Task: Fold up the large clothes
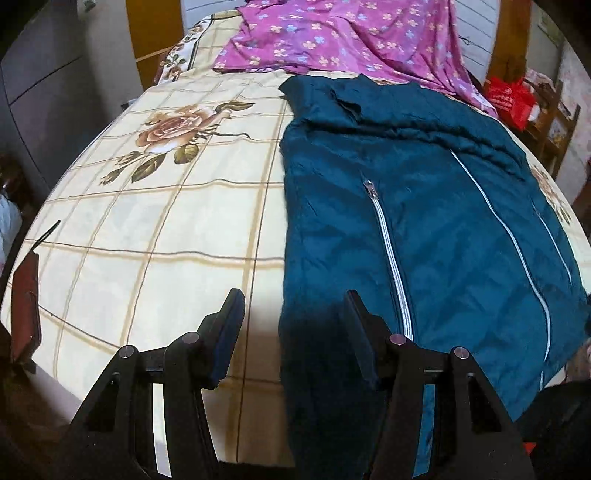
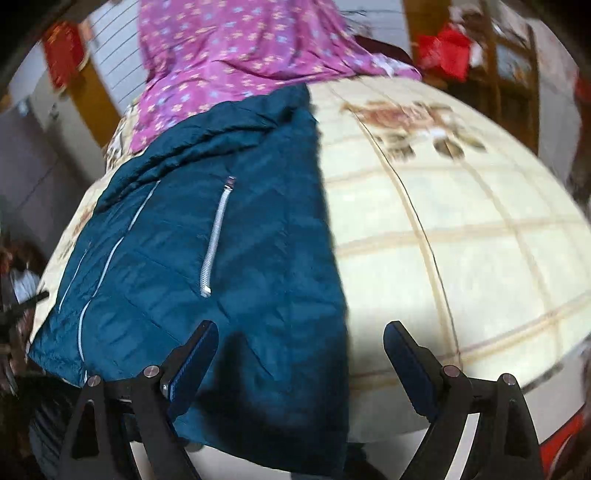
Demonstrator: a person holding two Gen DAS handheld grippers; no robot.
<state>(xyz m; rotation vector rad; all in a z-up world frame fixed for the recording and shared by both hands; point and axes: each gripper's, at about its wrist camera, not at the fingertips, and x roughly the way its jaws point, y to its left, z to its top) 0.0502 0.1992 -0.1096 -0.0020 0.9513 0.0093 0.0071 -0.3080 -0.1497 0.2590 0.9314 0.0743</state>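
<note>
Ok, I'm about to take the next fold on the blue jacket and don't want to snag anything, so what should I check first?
1. Left tool free: ok, open, nothing between its fingers.
2. Right tool free: ok, open wide and empty.
3. Teal jacket lying flat on the floral bedsheet: ok, spread out, some wrinkles near the far end.
4. Pocket zipper closed: ok, it looks zipped shut.
5. Jacket clear of the purple floral garment: not ok, its far end meets or overlaps that fabric.
6. Near hem fully on the bed: cannot tell, both tools hide it.
</note>
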